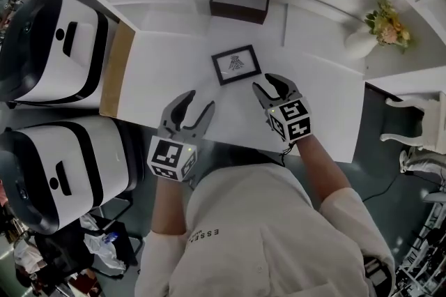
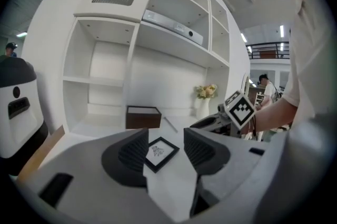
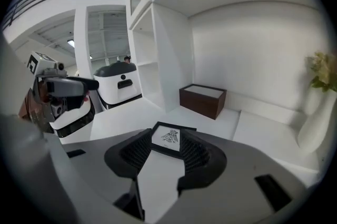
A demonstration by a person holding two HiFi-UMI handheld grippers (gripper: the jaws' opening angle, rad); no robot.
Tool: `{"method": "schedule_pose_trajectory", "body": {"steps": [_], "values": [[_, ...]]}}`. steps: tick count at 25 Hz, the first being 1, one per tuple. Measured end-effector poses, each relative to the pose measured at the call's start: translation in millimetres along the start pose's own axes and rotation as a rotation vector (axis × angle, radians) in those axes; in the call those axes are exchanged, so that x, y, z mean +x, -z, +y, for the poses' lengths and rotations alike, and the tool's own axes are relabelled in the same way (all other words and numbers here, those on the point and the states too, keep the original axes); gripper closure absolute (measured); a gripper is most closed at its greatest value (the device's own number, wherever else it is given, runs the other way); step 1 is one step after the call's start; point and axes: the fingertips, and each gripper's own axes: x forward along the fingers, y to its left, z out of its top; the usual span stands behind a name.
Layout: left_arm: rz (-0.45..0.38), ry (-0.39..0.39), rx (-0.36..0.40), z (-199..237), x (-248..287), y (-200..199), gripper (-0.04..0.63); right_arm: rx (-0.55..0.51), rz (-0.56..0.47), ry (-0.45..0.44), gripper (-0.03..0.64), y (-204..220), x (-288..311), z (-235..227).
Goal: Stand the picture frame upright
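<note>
A small black picture frame point(image 1: 236, 65) with a white print lies flat on the white desk point(image 1: 167, 65). The frame point(image 2: 158, 152) shows between the left jaws, some way ahead, and the frame point(image 3: 170, 138) sits just beyond the right jaws. My left gripper point(image 1: 196, 104) is open, down-left of the frame and apart from it. My right gripper point(image 1: 269, 86) is open too, close to the frame's lower right corner without touching it. Nothing is held.
A dark brown box point(image 1: 240, 0) stands behind the frame by the shelf wall. A white vase with flowers point(image 1: 376, 33) is at the desk's right end. Two white robot-like machines point(image 1: 52, 44) stand left of the desk. The person's torso fills the near edge.
</note>
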Motion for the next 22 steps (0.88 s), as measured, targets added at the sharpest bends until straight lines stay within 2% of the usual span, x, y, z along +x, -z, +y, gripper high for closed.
{"method": "schedule_pose_trajectory", "body": {"steps": [5,10,14,17,22], "values": [[-0.018,-0.008,-0.038,15,20,8,0.390,0.008,0.118,0.003,0.437,31,51,-32],[0.030,-0.005,-0.008,18,29,25,0.390,0.106,0.180,-0.003,0.439,48,87,-49],[0.054,-0.013,-0.024,22,33,35,0.390,0.113,0.230,0.020,0.439,57,106,-60],[0.062,-0.009,0.009,26,37,37,0.390,0.111,0.243,0.046,0.440,57,115,-67],[0.057,0.004,0.019,30,41,32,0.390,0.170,0.296,0.049,0.519,64,122,-71]]}}
